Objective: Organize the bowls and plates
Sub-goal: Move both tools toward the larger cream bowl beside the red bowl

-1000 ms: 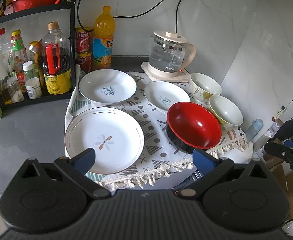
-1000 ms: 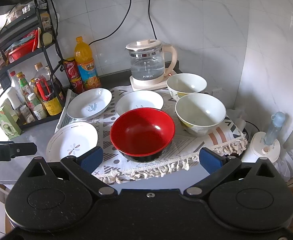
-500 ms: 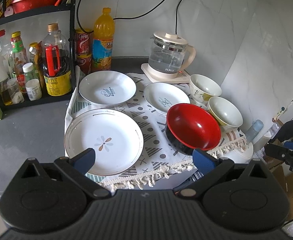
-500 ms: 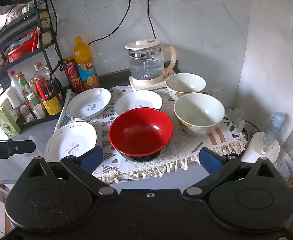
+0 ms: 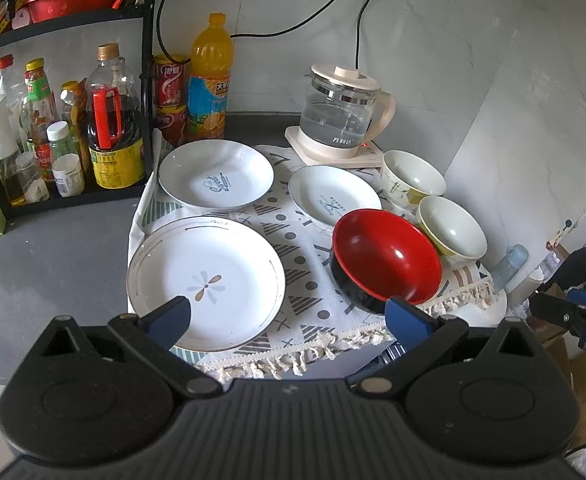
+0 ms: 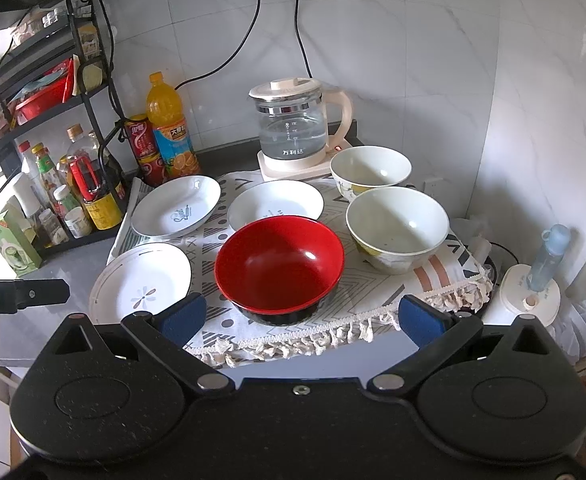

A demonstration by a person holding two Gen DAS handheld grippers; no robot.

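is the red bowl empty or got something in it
Empty: the red bowl sits upright on the cloth, its glossy red inside bare in both views.

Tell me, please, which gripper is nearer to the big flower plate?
Left. The left gripper hovers open at the near edge of the flower plate. The right gripper sits open in front of the red bowl, beside that plate.

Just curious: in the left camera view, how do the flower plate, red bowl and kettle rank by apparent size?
1. Flower plate, clearly widest, though nearest the camera.
2. Red bowl and kettle look alike; the kettle sits farther back, so unranked.
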